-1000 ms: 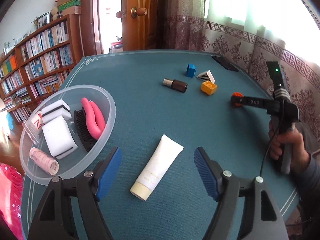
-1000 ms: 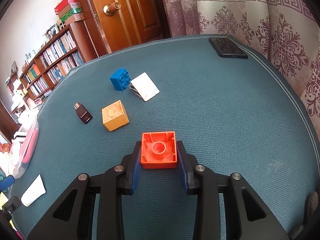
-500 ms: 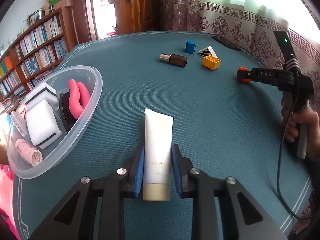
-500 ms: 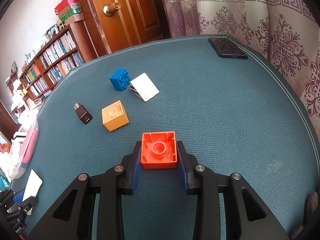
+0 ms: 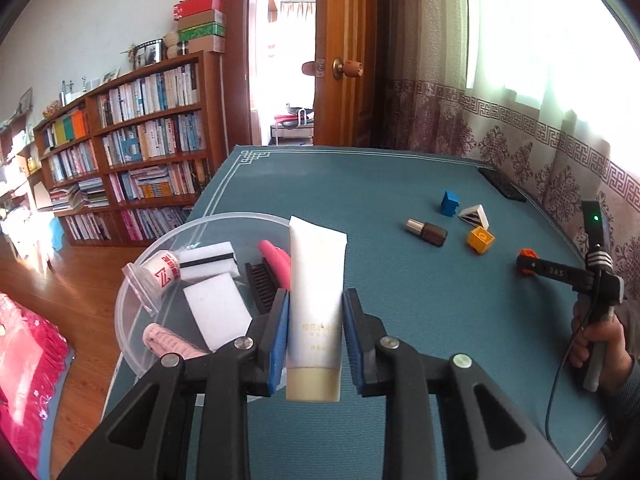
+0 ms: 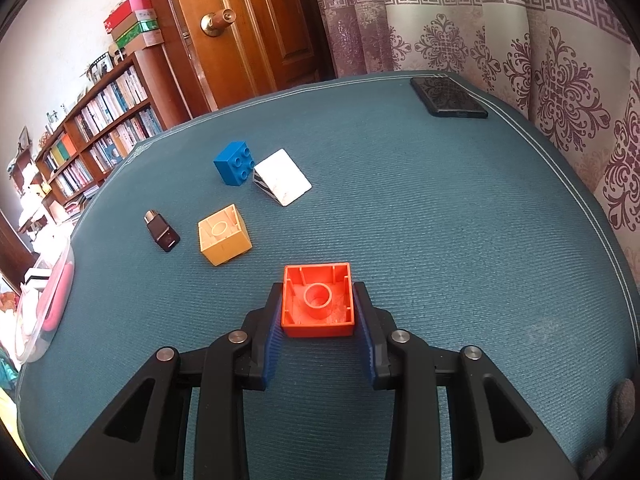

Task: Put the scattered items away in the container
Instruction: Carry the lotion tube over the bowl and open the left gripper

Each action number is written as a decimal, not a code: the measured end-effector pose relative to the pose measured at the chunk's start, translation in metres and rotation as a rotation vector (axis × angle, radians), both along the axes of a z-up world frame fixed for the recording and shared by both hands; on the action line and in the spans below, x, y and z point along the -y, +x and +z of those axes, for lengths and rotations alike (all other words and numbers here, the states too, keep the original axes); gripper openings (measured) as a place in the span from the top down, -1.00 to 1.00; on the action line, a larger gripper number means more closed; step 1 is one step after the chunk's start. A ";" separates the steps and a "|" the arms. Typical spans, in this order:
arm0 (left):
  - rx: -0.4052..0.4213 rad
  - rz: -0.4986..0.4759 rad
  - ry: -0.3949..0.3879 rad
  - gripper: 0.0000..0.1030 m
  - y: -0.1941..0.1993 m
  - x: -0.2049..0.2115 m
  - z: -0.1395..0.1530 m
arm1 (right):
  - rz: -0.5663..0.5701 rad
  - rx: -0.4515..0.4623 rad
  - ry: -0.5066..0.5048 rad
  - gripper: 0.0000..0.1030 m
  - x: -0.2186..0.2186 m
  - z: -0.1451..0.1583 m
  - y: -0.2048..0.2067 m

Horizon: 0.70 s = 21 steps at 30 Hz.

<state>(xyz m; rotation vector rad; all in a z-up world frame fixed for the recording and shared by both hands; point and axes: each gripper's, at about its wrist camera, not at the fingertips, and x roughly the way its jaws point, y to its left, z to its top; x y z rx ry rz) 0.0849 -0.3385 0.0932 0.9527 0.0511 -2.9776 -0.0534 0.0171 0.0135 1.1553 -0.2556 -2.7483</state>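
My left gripper (image 5: 314, 334) is shut on a white cream tube (image 5: 316, 292), lifted off the blue table and held beside the clear plastic bowl (image 5: 132, 288). The bowl holds white sponges, a black comb, a pink item and a small roll. My right gripper (image 6: 318, 324) is shut on an orange brick (image 6: 318, 300), hollow side up, low over the table. The same right gripper (image 5: 530, 264) shows at the far right in the left wrist view. A yellow brick (image 6: 224, 236), a blue brick (image 6: 234, 164), a brown bottle (image 6: 162, 232) and a white wedge (image 6: 284, 176) lie scattered on the table.
A black phone (image 6: 448, 98) lies by the table's far right edge near the curtain. A bookshelf (image 5: 132, 152) and a wooden door (image 5: 344, 52) stand beyond the table. A person's hand (image 5: 596, 340) holds the right gripper's handle.
My left gripper closed on the cream tube, raised it off the table and carried it left toward the bowl. The right gripper with the orange brick has stayed still.
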 end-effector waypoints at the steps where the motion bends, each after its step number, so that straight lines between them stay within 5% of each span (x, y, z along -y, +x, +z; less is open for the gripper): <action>1: -0.002 0.015 0.003 0.43 -0.002 0.005 0.000 | -0.002 0.000 0.000 0.32 0.000 0.000 0.001; 21: -0.002 0.232 0.057 0.43 -0.015 0.096 -0.019 | 0.175 -0.051 -0.074 0.32 0.068 0.033 0.044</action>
